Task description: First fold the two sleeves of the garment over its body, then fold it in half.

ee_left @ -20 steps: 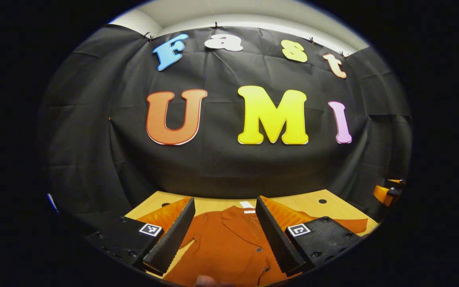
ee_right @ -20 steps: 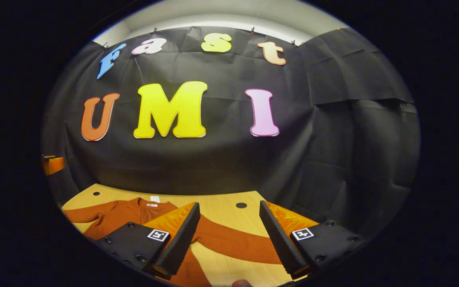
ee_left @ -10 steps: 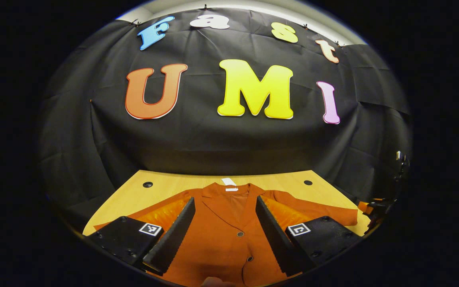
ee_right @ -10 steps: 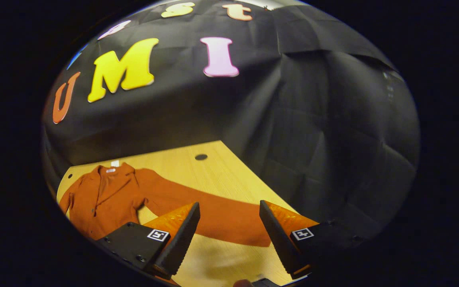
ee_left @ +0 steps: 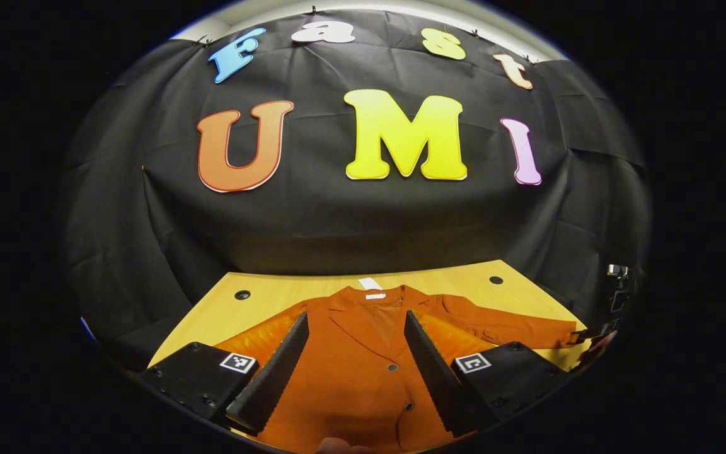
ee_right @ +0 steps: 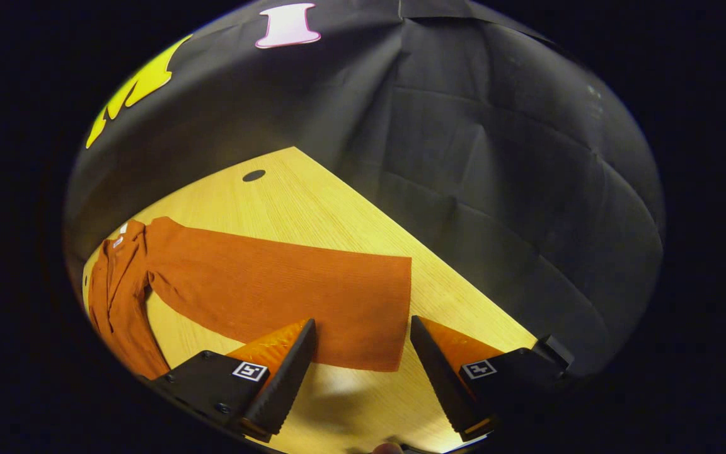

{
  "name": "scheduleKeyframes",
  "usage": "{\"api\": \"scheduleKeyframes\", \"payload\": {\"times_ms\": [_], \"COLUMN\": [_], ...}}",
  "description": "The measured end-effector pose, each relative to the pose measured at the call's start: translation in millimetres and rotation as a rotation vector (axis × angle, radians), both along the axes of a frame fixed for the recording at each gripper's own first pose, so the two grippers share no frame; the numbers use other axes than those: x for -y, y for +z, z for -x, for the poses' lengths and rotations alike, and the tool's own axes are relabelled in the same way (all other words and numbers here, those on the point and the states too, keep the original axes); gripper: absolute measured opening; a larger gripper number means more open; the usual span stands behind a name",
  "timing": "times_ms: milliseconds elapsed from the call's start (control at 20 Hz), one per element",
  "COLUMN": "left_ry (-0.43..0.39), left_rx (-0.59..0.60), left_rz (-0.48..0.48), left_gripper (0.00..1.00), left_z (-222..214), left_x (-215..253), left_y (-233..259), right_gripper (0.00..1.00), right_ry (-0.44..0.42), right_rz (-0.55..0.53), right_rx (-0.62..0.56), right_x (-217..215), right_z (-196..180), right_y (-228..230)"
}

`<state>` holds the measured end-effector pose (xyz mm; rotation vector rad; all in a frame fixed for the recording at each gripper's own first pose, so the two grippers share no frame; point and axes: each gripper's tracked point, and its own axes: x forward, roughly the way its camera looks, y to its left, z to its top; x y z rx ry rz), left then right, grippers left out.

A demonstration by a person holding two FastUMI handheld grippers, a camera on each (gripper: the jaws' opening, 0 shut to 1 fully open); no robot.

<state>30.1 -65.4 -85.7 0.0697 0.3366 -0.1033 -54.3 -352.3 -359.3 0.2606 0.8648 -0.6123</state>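
Looking along the left gripper (ee_left: pixel 355 372) in the left gripper view, one rust-orange garment (ee_left: pixel 363 378) lies flat and face-up on the wooden table (ee_left: pixel 262 296), collar toward the booth's wall, a small white label (ee_left: pixel 370 287) at the neck and two dark buttons (ee_left: pixel 392 367) showing down the front between the fingers. This gripper's jaws stand wide apart with nothing between them, hovering over the chest. One sleeve (ee_left: pixel 508 328) runs out across the table toward the other gripper (ee_left: pixel 596 334), small at the edge; the other sleeve is hidden behind the near finger. The cloth looks soft, light and limp, a ribbed weave that should crease easily and drag rather than slide cleanly, so I would pinch it at an edge, not on the flat. In the right gripper view, the right gripper (ee_right: pixel 363 372) is also spread wide and empty, poised just short of the cuff (ee_right: pixel 394 315) of the one long sleeve (ee_right: pixel 275 290) stretched flat on the table (ee_right: pixel 312 208). The cuff end, with its doubled edge, looks the best place to take hold. Two round holes in the tabletop (ee_left: pixel 242 294) show in the left gripper view.
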Motion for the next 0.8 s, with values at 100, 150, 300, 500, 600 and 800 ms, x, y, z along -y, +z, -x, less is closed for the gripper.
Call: {"api": "scheduleKeyframes", "payload": {"times_ms": [100, 150, 300, 500, 600, 800], "left_ry": [0.01, 0.016, 0.042, 0.065, 0.071, 0.082], "left_rx": [0.0, 0.002, -0.01, -0.007, -0.006, -0.005], "left_rz": [-0.008, -0.01, 0.003, 0.007, 0.006, 0.009], "left_gripper": [0.99, 0.99, 0.99, 0.98, 0.98, 0.98], "left_z": [0.2, 0.4, -0.6, -1.8, 0.1, 2.7], "left_x": [-5.8, -9.3, -16.6, -23.1, -26.9, -30.1], "left_y": [1.0, 1.2, -2.7, 0.0, -0.8, 0.5], "right_gripper": [0.95, 0.93, 0.75, 0.37, 0.17, 0.01], "right_ry": [-0.007, -0.005, 0.016, 0.008, -0.027, -0.029], "right_rz": [-0.041, -0.051, -0.063, -0.1, -0.138, -0.129], "right_rx": [-0.031, -0.039, -0.044, -0.008, 0.016, 0.012], "right_x": [-4.7, -4.8, -6.6, -6.8, -4.0, -3.7], "right_z": [3.5, 1.2, 0.4, -5.7, -7.2, -9.4], "right_y": [-6.2, -7.9, -7.3, -8.4, -7.7, -2.5]}}
